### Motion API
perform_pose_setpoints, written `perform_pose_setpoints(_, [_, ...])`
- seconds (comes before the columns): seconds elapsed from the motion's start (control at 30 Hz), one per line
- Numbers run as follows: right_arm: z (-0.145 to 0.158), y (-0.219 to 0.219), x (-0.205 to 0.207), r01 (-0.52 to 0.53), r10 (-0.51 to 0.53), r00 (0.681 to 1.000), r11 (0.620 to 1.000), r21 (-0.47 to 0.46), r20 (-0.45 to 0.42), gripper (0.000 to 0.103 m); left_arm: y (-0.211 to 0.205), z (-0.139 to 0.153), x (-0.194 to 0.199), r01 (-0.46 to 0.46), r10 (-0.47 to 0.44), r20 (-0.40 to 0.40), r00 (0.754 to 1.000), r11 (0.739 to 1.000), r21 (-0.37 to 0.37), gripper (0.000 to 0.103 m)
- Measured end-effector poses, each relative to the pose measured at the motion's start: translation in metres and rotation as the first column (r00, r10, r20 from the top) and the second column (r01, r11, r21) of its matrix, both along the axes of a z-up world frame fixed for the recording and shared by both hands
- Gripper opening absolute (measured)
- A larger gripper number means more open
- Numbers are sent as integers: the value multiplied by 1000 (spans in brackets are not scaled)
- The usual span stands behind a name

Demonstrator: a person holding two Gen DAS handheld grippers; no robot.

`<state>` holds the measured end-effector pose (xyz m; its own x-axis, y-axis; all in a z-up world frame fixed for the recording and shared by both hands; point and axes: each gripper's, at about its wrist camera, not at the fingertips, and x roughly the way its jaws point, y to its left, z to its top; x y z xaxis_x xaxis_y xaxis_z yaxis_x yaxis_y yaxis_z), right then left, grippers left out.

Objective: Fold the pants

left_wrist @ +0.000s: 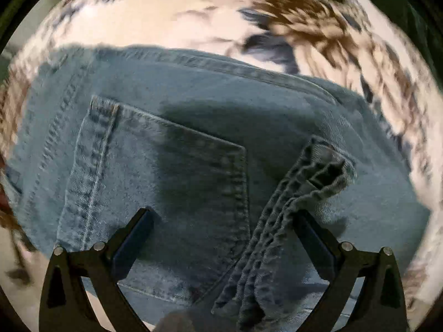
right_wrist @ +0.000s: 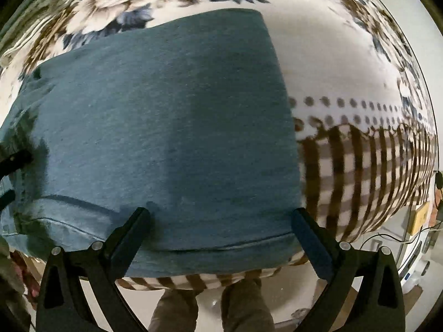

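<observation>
Left claw (left_wrist: 224, 215) first: jaws spread wide, nothing pinched, pointing straight down over the jeans (left_wrist: 193, 105). Btwn the jaws I see the back pocket (left_wrist: 166, 166) lying flat, and just inside the right-hand finger (left_wrist: 313, 238) sits a bunched stack of hem edges (left_wrist: 293, 210), several layers w/ the stitched rims lined up. My read: those are the leg ends brought up onto the seat, laid there so the pants end up shorter. The hem stack is near the finger, but I can't tell if it touches. Beyond the waistband, ahead of the claw, is the floral bedspread (left_wrist: 155, 19), blurred.

Right claw (right_wrist: 221, 218): also released, jaws as wide as they go, empty, facing down. Under and ahead of it is a smooth folded panel of the same denim, w/ a rounded fold edge running just past the right finger (right_wrist: 310, 243). That edge sits close to the bed's side, where the cover turns to a brown check border (right_wrist: 360, 171). Below the claw I see the floor and a person's legs (right_wrist: 210, 310), so they stand right at the bed edge. At far left of this view a bit of black frame shows, prob. the other claw.

Judgement: fold mostly done; hems want squaring and flattening next.
</observation>
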<state>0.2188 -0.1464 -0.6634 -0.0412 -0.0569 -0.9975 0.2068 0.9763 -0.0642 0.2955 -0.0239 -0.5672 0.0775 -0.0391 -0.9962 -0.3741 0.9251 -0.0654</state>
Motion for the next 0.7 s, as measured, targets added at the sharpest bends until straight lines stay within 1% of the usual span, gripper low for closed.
perform_pose_setpoints(0.07, [1, -9, 5, 10, -10, 1000, 1000, 20, -7, 103, 5, 12, -8, -11, 12, 33, 999, 999, -32, 103])
perform_pose_setpoints(0.13, [10, -8, 4, 10, -11, 1000, 999, 33, 1, 103, 12, 27, -18, -34, 38, 77, 996, 998, -53, 103])
perform_pose_setpoints(0.17, [13, -10, 6, 5, -5, 1000, 999, 32, 5, 103, 21, 39, -28, -58, 67, 110, 992, 995, -82, 103])
perform_pose_setpoints(0.23, [22, -11, 11, -14, 14, 1000, 1000, 24, 13, 103, 40, 58, -46, -118, 133, 155, 979, 988, -102, 103])
perform_pose_setpoints(0.3, [28, -8, 12, -37, 36, 999, 999, 23, 15, 103, 66, 75, -74, -200, 225, 195, 955, 970, -141, 103])
perform_pose_setpoints(0.33, [30, -7, 13, -51, 50, 999, 998, 21, 12, 103, 77, 78, -86, -233, 262, 208, 942, 960, -154, 103])
perform_pose_setpoints(0.4, [35, 2, 14, -68, 68, 998, 998, 20, 11, 103, 92, 81, -106, -281, 318, 232, 919, 943, -177, 103])
perform_pose_setpoints(0.47, [39, 6, 14, -78, 77, 997, 997, 31, 12, 103, 120, 82, -125, -349, 389, 260, 884, 918, -189, 103])
perform_pose_setpoints(0.5, [42, 7, 14, -80, 79, 997, 996, 39, 15, 103, 120, 80, -125, -369, 409, 262, 874, 910, -188, 103])
perform_pose_setpoints(0.53, [44, 10, 14, -82, 81, 997, 996, 47, 17, 103, 132, 75, -129, -403, 441, 257, 860, 896, -188, 103])
perform_pose_setpoints(0.57, [44, 14, 14, -84, 83, 996, 995, 54, 17, 103, 145, 68, -136, -446, 488, 249, 837, 871, -206, 103])
perform_pose_setpoints(0.6, [44, 17, 15, -86, 86, 996, 994, 63, 15, 103, 159, 60, -142, -492, 543, 237, 806, 836, -241, 103])
perform_pose_setpoints(0.63, [44, 20, 18, -91, 90, 996, 994, 68, 10, 103, 167, 54, -148, -522, 578, 229, 783, 811, -264, 103])
perform_pose_setpoints(0.67, [44, 25, 20, -101, 102, 995, 992, 71, 3, 103, 182, 43, -154, -571, 642, 209, 737, 758, -316, 103])
perform_pose_setpoints(0.7, [41, 29, 21, -116, 117, 993, 991, 72, -7, 103, 190, 34, -158, -600, 682, 194, 705, 719, -349, 103])
